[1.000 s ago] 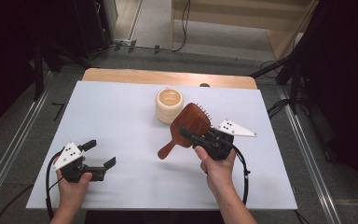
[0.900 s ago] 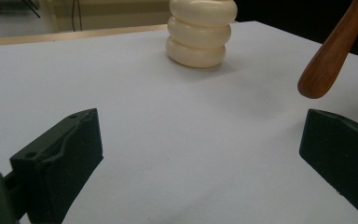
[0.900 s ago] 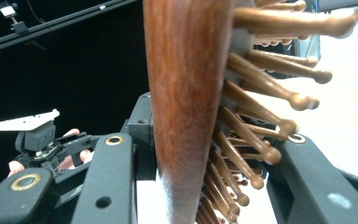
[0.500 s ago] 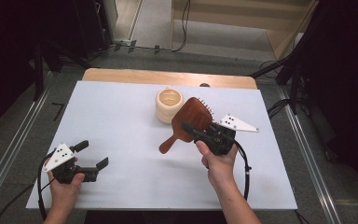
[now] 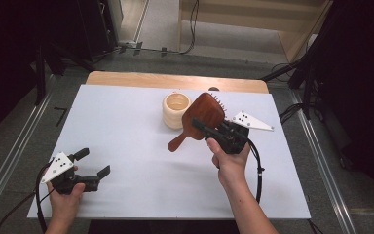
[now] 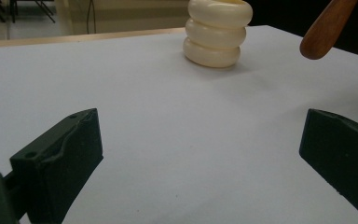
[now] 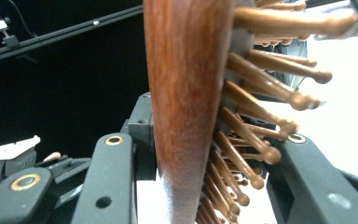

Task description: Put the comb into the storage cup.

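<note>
So the right gripper (image 5: pixel 205 129) has the wooden brush (image 5: pixel 202 117) clamped by its head, jaws closed right onto it. In the right gripper view you can see one jaw against the smooth brown back and the other on the side where the wooden pins stick out. The brush is lifted off the worktop (image 5: pixel 126 122), tilted, with the handle pointing down and toward the person's left and the pins facing away from the camera in the high view. It's just beside the cream ribbed cup (image 5: pixel 176 110), which stands upright toward the far middle of the white worktop; can't tell if the two actually touch.

The left gripper (image 5: pixel 91 163) sits low at the near left corner, jaws spread wide with nothing between them, just bare worktop. From its own view the cup (image 6: pixel 218 31) is well ahead, and the brush's handle tip (image 6: pixel 325 29) pokes in at top right.
</note>
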The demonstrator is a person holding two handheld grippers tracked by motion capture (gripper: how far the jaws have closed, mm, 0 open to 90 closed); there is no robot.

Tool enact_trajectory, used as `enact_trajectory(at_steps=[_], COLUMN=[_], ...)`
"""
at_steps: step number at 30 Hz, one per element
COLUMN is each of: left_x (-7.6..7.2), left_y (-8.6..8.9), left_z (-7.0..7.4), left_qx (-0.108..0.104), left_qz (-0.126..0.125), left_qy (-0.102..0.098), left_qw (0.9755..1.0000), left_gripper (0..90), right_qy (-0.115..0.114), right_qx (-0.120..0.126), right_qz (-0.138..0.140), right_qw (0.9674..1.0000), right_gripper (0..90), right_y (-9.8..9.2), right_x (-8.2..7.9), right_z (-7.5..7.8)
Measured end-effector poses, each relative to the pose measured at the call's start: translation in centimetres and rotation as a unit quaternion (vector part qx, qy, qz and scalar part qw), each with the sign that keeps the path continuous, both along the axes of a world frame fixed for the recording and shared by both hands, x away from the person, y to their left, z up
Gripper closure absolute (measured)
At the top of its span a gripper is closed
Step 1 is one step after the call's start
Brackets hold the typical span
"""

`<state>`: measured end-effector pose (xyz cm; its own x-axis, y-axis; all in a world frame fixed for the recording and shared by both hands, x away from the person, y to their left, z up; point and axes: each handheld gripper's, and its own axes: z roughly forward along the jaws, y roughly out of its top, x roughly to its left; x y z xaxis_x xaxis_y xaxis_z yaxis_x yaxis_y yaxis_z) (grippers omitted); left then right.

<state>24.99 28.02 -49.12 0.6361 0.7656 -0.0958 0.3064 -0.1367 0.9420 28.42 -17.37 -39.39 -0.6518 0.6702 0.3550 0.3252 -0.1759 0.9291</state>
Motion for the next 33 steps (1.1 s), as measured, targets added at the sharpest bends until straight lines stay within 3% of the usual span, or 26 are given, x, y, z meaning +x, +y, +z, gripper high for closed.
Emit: enact_trajectory(at_steps=[6, 11, 33], left_x=[-0.1, 0.0, -0.1], left_y=[-0.3, 0.2, 0.1], left_z=[-0.1, -0.1, -0.1], left_qx=[0.006, -0.014, -0.009], left_qz=[-0.002, 0.011, 0.008], left_qy=[-0.003, 0.001, -0.004], left_qw=[1.0, 0.9998, 0.9999], left_gripper=[0.0, 0.0, 0.0], right_qy=[-0.006, -0.008, -0.018], right_qx=[0.001, 0.002, -0.005], right_qz=[-0.005, -0.008, -0.027], right_qw=[1.0, 0.9999, 0.9994], right_gripper=[55.5, 55.4, 55.4], right_y=[-0.2, -0.5, -1.1], right_x=[0.4, 0.9, 3.5], right_z=[0.9, 1.5, 3.9])
